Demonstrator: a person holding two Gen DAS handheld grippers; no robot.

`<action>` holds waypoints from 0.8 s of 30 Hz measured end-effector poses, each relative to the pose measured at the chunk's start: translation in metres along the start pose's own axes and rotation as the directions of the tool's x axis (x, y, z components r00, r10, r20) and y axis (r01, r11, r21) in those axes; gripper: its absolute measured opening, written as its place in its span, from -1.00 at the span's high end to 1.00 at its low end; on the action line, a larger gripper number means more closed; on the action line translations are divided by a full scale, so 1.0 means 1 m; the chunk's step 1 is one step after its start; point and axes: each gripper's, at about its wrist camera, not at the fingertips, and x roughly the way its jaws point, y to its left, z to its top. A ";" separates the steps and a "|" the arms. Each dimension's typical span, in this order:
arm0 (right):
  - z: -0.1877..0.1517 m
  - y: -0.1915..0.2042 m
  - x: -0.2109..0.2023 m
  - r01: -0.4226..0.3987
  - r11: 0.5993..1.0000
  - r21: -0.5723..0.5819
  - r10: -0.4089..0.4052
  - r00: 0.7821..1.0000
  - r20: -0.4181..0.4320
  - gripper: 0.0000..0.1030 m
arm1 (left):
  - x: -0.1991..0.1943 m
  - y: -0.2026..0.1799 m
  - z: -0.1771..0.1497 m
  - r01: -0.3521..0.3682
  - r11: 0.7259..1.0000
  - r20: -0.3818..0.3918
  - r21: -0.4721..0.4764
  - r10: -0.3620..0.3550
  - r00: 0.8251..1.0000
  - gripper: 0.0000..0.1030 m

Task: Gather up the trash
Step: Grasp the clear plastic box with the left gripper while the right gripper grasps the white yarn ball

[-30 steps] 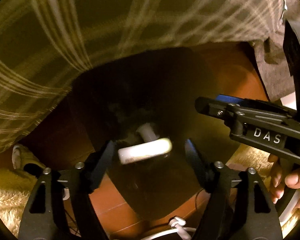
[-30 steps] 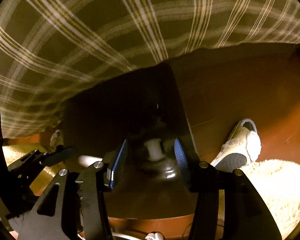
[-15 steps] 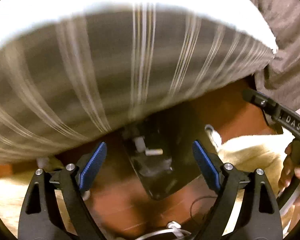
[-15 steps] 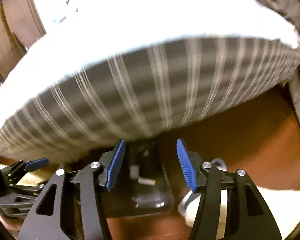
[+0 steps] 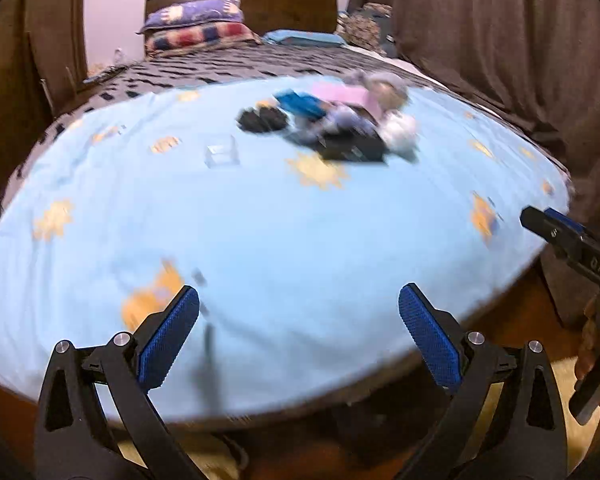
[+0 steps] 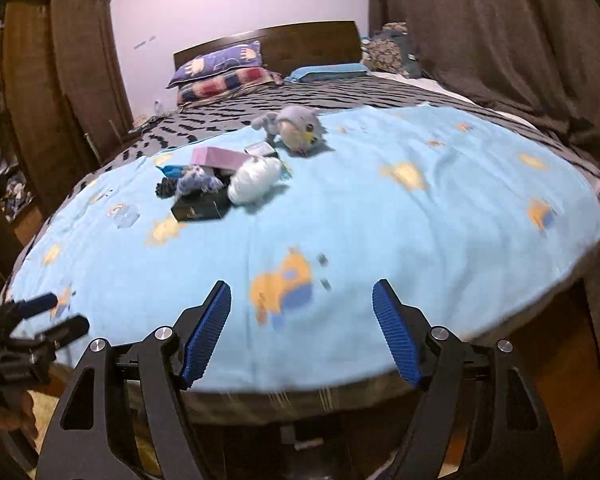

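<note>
Only one marking can be read — the white letters "DAS" on the black body of the right gripper (image 5: 540, 222), seen in the left wrist view at the right edge, just off the corner of the light blue blanket (image 5: 260, 220). The black box (image 6: 200, 208) lying on that blanket carries a small pale mark on its front face — too blurred to read.

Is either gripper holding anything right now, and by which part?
Nothing held. The left gripper and right gripper are both opening, with nothing between their jaws.
</note>
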 end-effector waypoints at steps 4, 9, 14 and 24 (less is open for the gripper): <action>0.025 0.009 0.027 -0.026 0.999 -0.019 0.026 1.000 -0.012 -0.46 | 0.016 0.025 0.024 -0.041 0.999 0.012 -0.014 0.041 0.999 -0.84; 0.045 0.016 0.057 -0.040 0.999 -0.023 0.040 0.999 -0.023 -0.46 | 0.039 0.047 0.056 -0.064 0.997 0.018 -0.040 0.065 0.998 -0.84; 0.061 0.020 0.092 -0.068 0.998 0.003 0.068 0.996 -0.053 -0.46 | 0.063 0.061 0.078 -0.087 0.995 0.020 -0.056 0.088 0.996 -0.84; 0.075 0.025 0.136 -0.094 0.995 0.031 0.096 0.992 -0.077 -0.34 | 0.110 0.075 0.101 -0.071 0.995 -0.015 -0.074 0.070 0.997 -0.44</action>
